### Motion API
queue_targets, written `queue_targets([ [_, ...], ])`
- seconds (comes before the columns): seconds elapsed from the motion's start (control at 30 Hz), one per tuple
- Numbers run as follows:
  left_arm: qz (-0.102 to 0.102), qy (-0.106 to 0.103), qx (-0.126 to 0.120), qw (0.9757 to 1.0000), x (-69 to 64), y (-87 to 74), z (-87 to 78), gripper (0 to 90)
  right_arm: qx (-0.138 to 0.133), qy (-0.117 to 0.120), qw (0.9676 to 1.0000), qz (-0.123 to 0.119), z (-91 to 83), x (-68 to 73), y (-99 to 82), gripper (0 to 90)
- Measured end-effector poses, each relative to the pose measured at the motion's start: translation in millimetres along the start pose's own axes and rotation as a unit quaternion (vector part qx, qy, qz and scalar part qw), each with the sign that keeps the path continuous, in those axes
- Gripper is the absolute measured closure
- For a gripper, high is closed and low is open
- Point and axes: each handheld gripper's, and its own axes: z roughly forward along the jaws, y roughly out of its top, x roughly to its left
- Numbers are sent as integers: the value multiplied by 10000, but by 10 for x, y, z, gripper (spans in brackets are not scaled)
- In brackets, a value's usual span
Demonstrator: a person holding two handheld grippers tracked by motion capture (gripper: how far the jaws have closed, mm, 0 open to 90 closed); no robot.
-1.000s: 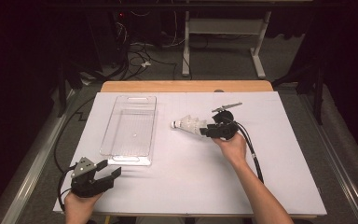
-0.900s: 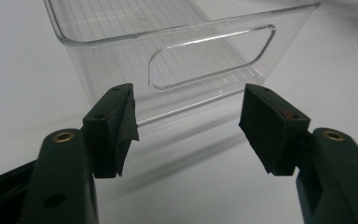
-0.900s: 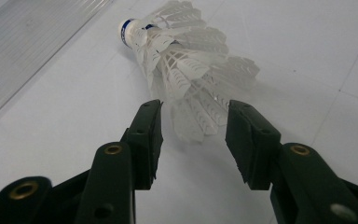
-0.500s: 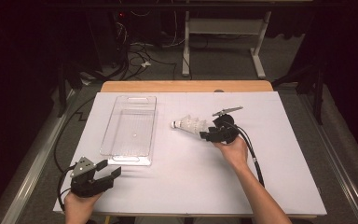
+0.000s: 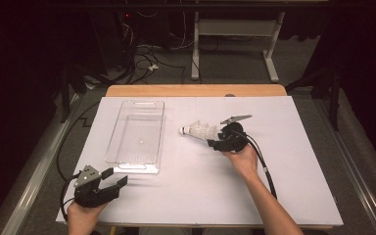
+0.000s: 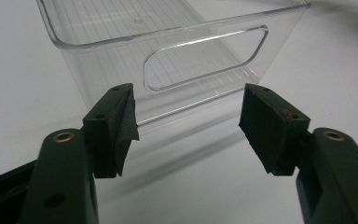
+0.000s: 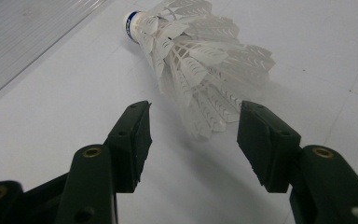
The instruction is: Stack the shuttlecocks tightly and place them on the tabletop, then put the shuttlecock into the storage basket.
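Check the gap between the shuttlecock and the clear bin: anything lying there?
Nothing. In the high view, only bare white table separates the shuttlecock from the bin.

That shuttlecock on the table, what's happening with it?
A person holds a two-jaw gripper in each hand. The right gripper points at the feather end of a white shuttlecock lying on the white table. Its jaws have just been opening and stand apart, pressing on nothing. The left gripper rests open near the table's front edge, facing a clear plastic bin that has nothing in it.
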Motion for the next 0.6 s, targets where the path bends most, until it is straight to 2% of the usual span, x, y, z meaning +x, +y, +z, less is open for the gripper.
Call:
queue_targets([
  [0.2,14,-11,6,10000,-8,5,7,370,97,26,9999,-57,32,59,-11,438],
  [0.27,-20,-9,10,10000,0,5,8,370,34,41,9999,-109,37,64,-11,431],
  [0.33,-47,-8,3,10000,9,3,8,369,17,136,9999,-30,49,66,-18,414],
  [0.4,-50,-17,-12,10000,11,0,4,369,42,139,9999,-50,66,80,-24,410],
  [0.6,6,-40,18,10000,-3,12,16,370,-39,-4,9995,-315,105,136,-4,408],
])
